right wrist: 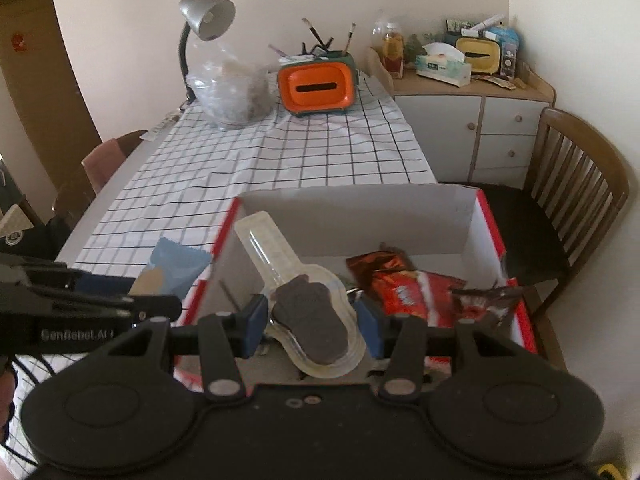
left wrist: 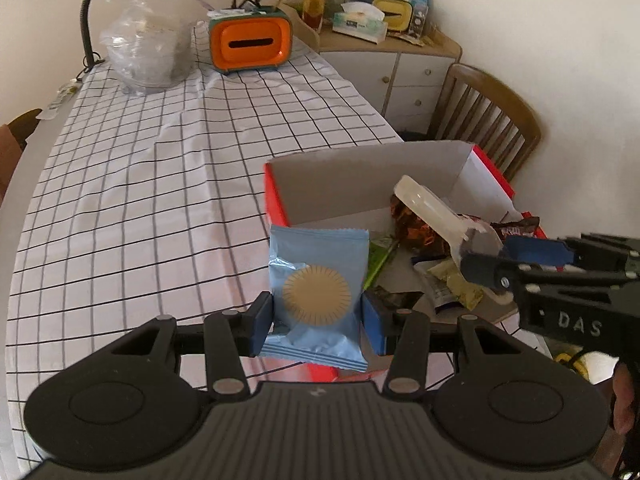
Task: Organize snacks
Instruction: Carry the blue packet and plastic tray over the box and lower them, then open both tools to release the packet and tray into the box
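I have the blue cookie packet pinched in my left gripper, held upright above the red box's near-left corner, ready to sort. At three o'clock my right gripper clamps the clear-packed ice-cream bar over the box's loose snacks.

A home dining room: checked tablecloth, wooden chair, desk lamp, cluttered sideboard.

A checked cloth covers the table, bearing a red box, orange holder, plastic-wrapped bowl and lamp.
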